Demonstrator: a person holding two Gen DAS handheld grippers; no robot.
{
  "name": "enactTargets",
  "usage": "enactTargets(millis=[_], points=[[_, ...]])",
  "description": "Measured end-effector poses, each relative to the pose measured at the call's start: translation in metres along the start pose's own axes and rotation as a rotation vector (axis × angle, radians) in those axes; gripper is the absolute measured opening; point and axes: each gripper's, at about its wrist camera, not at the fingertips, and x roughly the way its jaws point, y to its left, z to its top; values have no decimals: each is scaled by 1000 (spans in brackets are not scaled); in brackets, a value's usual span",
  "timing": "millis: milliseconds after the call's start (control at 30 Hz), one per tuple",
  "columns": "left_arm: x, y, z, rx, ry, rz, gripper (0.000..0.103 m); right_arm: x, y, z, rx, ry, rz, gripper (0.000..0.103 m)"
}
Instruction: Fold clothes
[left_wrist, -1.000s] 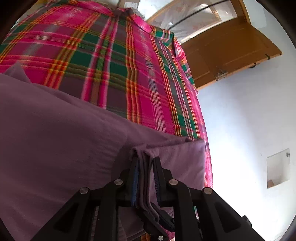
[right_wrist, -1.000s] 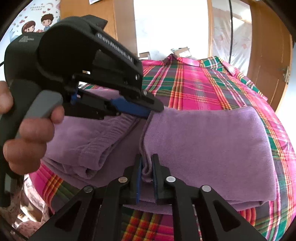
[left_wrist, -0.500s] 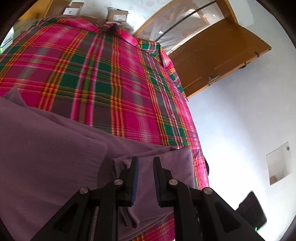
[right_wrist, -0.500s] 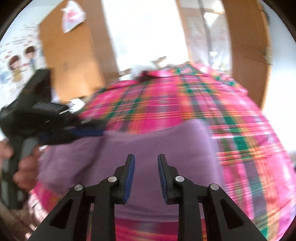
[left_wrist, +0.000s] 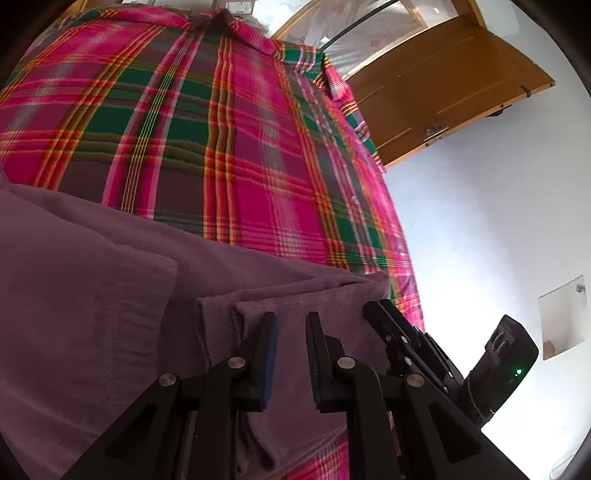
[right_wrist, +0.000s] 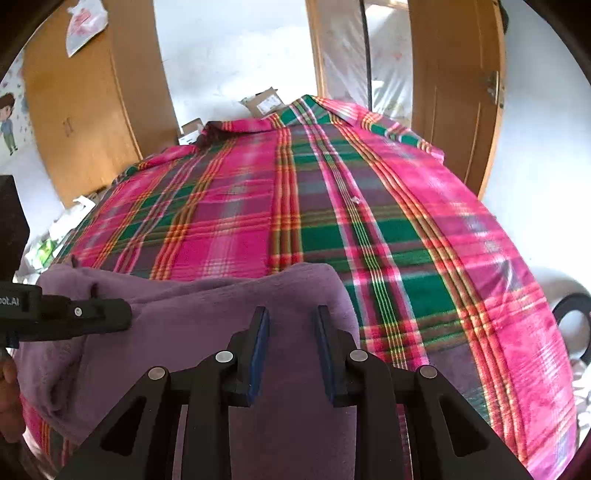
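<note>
A folded purple garment (left_wrist: 92, 295) (right_wrist: 207, 332) lies near the front edge of a bed covered in a pink and green plaid sheet (left_wrist: 221, 140) (right_wrist: 332, 221). My left gripper (left_wrist: 290, 321) hovers open just over the garment's stacked corner, with nothing between its fingers. My right gripper (right_wrist: 290, 314) is open too, above the garment's right part. The right gripper's body (left_wrist: 413, 347) shows beside the garment's right edge in the left wrist view. In the right wrist view, the left gripper's black finger (right_wrist: 74, 319) lies over the garment's left side.
A wooden door (left_wrist: 443, 81) (right_wrist: 454, 96) stands past the bed's right side, and a wooden cabinet (right_wrist: 81, 92) at the far left. Cardboard boxes (right_wrist: 262, 101) sit behind the bed. A person's hand (right_wrist: 7, 398) holds the left gripper. White wall fills the right.
Both grippers were shut on the purple garment's edges a second ago. They have let go and opened, and the garment now rests folded on the bed.
</note>
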Motion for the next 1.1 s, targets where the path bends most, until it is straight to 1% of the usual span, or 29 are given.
enactTargets(millis=[167, 267, 333, 433, 500, 533, 667, 900, 967, 1000, 1100], points=[[21, -3, 9, -8, 23, 13, 15, 8, -9, -3, -10, 9, 6, 26], [26, -3, 10, -9, 31, 17, 15, 10, -14, 0, 5, 25, 38, 26], [27, -3, 11, -10, 33, 19, 15, 1, -16, 1, 28, 13, 66, 26], [27, -3, 11, -18, 35, 18, 15, -10, -21, 11, 44, -46, 106, 27], [30, -4, 12, -14, 38, 22, 15, -7, -19, 18, 3, -47, 92, 27], [30, -5, 11, -14, 38, 23, 15, -3, -18, 20, -13, -37, 82, 27], [30, -3, 12, -19, 40, 10, 15, 24, -18, 22, -41, 55, 23, 26], [34, -4, 15, -16, 48, 15, 15, 30, -28, 23, 5, 76, 71, 32], [34, -4, 15, -18, 48, 14, 15, 26, -34, 23, 35, 72, 99, 32], [34, -3, 15, -19, 48, 13, 15, 19, -37, 23, 51, 56, 108, 32], [35, -4, 16, -22, 49, 13, 15, -3, -43, 16, 46, 5, 115, 33]])
